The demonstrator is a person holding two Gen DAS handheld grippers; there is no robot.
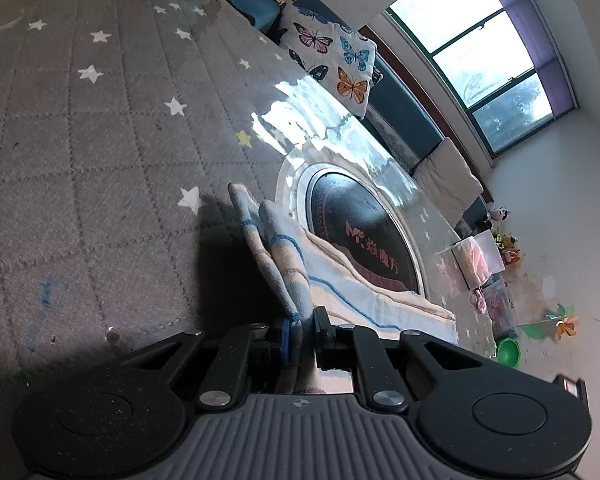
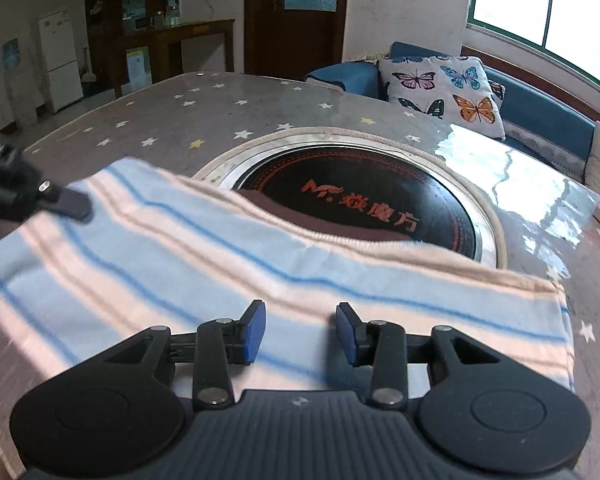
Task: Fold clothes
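A striped garment (image 2: 204, 256) in pale blue, cream and blue lines lies folded on the star-patterned table (image 2: 148, 120), its far edge over the black round cooktop (image 2: 364, 204). My right gripper (image 2: 301, 333) hovers just above the garment's near edge, jaws apart, nothing between the blue pads (image 2: 256, 330). My left gripper (image 1: 302, 330) is shut on a bunched fold of the same garment (image 1: 278, 248), which stands up between its fingers. In the right wrist view the left gripper (image 2: 66, 202) shows as a black finger pinching the garment's far left corner.
A butterfly-print pillow (image 2: 444, 90) leans on a blue sofa (image 2: 540, 112) beyond the table's far edge. A pink-and-white tissue box (image 1: 478, 260) sits at the table's end. Toys and a green bowl (image 1: 508, 352) lie on the floor. A glossy plastic cover reflects the window.
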